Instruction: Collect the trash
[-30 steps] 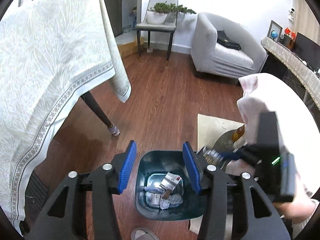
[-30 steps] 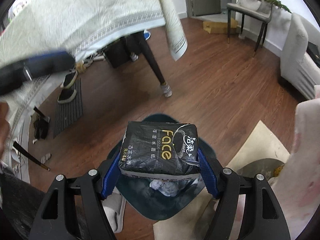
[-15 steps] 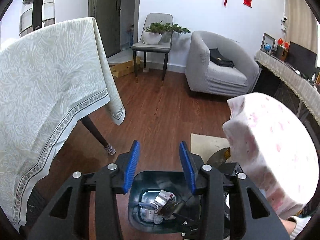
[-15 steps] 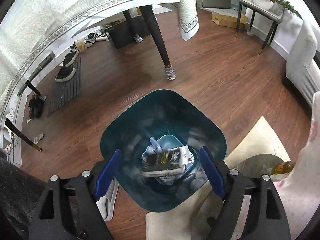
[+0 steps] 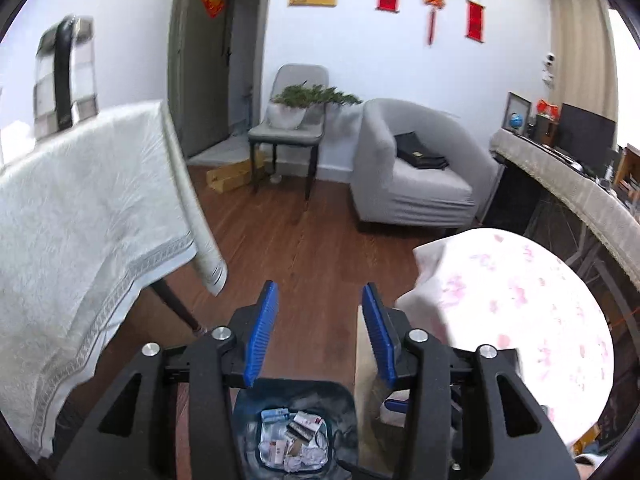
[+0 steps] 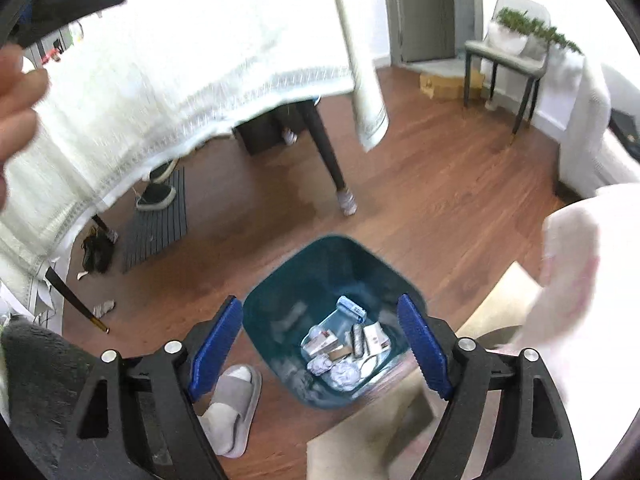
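Note:
A dark teal trash bin [image 6: 280,312] stands on the wood floor below both grippers, with several pieces of trash [image 6: 344,344] at its bottom: crumpled paper, small packets, a clear bag. My right gripper [image 6: 320,344] is open and empty above the bin. My left gripper [image 5: 318,328] is open and empty, raised above the bin [image 5: 344,400], which shows at the bottom edge of the left wrist view with trash [image 5: 292,440] inside. The left gripper also shows at the top left of the right wrist view.
A table with a white cloth [image 5: 80,220] is at the left, its dark leg [image 6: 328,156] on the floor. A round table with a pink floral cloth [image 5: 520,320] is at the right. A grey slipper [image 6: 232,408] lies by the bin. A grey armchair [image 5: 412,172] stands beyond.
The right gripper opened and the black tissue pack it held dropped into the bin. Both grippers then lifted, the left one tilting up toward the room.

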Tool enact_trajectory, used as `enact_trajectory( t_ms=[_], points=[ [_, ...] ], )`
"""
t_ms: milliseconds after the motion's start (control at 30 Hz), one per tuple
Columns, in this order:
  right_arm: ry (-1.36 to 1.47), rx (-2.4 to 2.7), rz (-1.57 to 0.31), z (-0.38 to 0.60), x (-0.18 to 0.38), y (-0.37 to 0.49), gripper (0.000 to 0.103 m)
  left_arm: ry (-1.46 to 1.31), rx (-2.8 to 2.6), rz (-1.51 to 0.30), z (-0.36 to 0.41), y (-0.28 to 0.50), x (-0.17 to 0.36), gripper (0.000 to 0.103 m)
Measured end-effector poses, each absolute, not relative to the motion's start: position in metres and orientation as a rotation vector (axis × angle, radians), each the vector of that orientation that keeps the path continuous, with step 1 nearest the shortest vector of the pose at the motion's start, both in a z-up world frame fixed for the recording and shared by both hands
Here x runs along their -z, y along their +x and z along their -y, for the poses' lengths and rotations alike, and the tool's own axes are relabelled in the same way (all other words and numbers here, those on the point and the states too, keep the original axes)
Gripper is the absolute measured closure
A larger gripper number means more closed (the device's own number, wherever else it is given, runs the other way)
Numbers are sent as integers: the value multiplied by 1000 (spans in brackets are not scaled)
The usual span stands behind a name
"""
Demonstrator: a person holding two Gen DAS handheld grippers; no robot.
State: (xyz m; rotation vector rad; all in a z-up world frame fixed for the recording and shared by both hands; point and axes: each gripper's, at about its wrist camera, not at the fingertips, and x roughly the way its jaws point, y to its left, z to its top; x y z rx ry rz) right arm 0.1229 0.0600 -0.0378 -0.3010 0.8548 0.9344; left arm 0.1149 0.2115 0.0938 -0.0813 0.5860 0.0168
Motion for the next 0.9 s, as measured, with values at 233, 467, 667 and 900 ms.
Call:
enact_trajectory(
  t_ms=[233, 467, 667, 900],
  points=[
    [-222, -837, -743, 8, -12, 116, 33, 20, 39, -509, -148, 100, -127, 30],
    [-142, -687, -678, 89, -37, 108, 40, 17, 33, -495, -116, 64, -124, 14],
    [-60, -524, -625, 168, -46, 74, 41, -88, 33, -559, -121, 28, -110, 8],
    [24, -333, -611, 261, -43, 36, 25, 6, -99, -533, -115, -1, -105, 4]
  ],
)
